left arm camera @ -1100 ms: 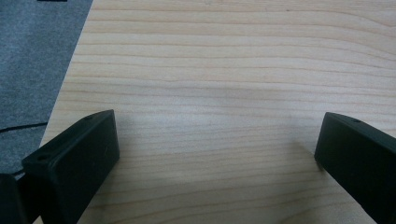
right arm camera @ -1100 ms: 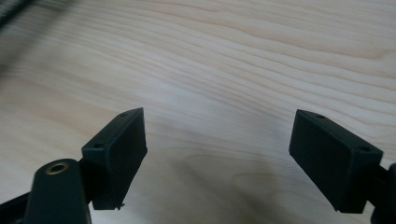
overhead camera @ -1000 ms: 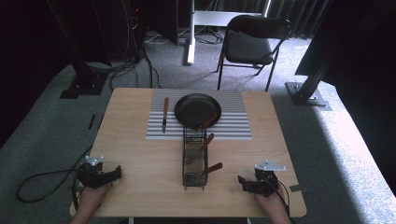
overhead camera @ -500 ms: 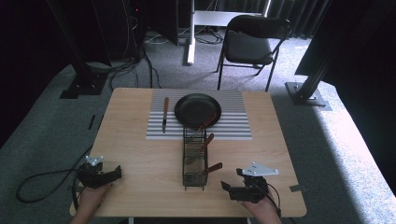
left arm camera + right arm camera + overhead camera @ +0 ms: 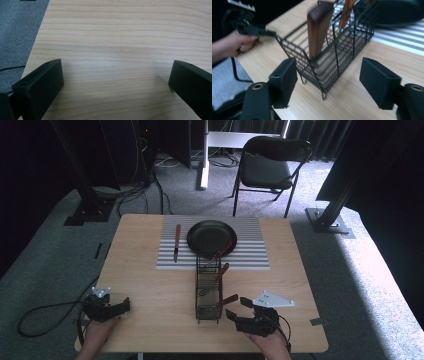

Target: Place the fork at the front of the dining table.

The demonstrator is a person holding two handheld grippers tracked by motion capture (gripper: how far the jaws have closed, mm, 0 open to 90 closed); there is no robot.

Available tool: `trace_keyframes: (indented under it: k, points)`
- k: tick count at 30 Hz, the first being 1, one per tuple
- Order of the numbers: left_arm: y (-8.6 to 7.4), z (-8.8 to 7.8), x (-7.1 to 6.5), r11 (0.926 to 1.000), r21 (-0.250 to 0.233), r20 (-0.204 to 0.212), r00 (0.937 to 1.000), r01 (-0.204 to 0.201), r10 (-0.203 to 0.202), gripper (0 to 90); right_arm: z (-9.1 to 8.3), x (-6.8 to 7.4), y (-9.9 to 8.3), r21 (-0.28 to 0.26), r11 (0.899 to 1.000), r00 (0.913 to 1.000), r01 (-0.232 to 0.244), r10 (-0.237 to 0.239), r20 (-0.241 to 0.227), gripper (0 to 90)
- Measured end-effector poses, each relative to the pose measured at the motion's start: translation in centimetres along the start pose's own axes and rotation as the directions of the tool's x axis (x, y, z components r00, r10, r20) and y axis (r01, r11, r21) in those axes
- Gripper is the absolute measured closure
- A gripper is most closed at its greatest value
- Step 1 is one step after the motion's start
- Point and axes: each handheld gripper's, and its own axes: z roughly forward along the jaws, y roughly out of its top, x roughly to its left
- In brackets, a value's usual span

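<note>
A black wire basket [image 5: 208,290] stands mid-table with several brown wooden-handled utensils upright in it. My right gripper [image 5: 238,308] is open just right of the basket's near end, its jaws turned toward it. In the right gripper view the basket [image 5: 342,47] and its nearest wooden handle [image 5: 319,27] stand just beyond my open right gripper [image 5: 329,75], apart from it. My left gripper [image 5: 124,305] rests open at the table's near left. In its own view the left gripper [image 5: 116,72] has only bare wood between the jaws.
A black plate [image 5: 212,236] sits on a striped mat [image 5: 250,255] behind the basket. A wooden-handled knife [image 5: 176,240] lies on the mat left of the plate. A chair [image 5: 265,167] stands beyond the wooden table [image 5: 155,295]. The person's other hand [image 5: 234,46] appears beyond the basket.
My right gripper has moved left from the table's near right corner and turned toward the basket's near end. The left gripper has stayed put.
</note>
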Motion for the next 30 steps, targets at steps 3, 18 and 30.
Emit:
trace_keyframes:
  k: [3, 18, 30]
  points:
    - [0.0, 0.0, 0.0, 1.0, 0.0, 0.0, 1.0, 0.0, 0.0, 0.0, 0.0, 0.1, 0.5, -0.021, 1.0, 0.9999, -0.015, 0.015, -0.004, 40.9]
    - [0.0, 0.0, 0.0, 1.0, 0.0, 0.0, 1.0, 0.0, 0.0, 0.0, 1.9, 0.3, 1.5, 0.02, 0.998, 0.9969, -0.052, 0.053, -0.059, 72.7]
    - [0.0, 0.0, 0.0, 1.0, 0.0, 0.0, 1.0, -0.001, 0.001, 0.0, 2.1, 0.4, 1.5, 0.009, 0.997, 0.9963, -0.072, 0.072, -0.046, 76.3]
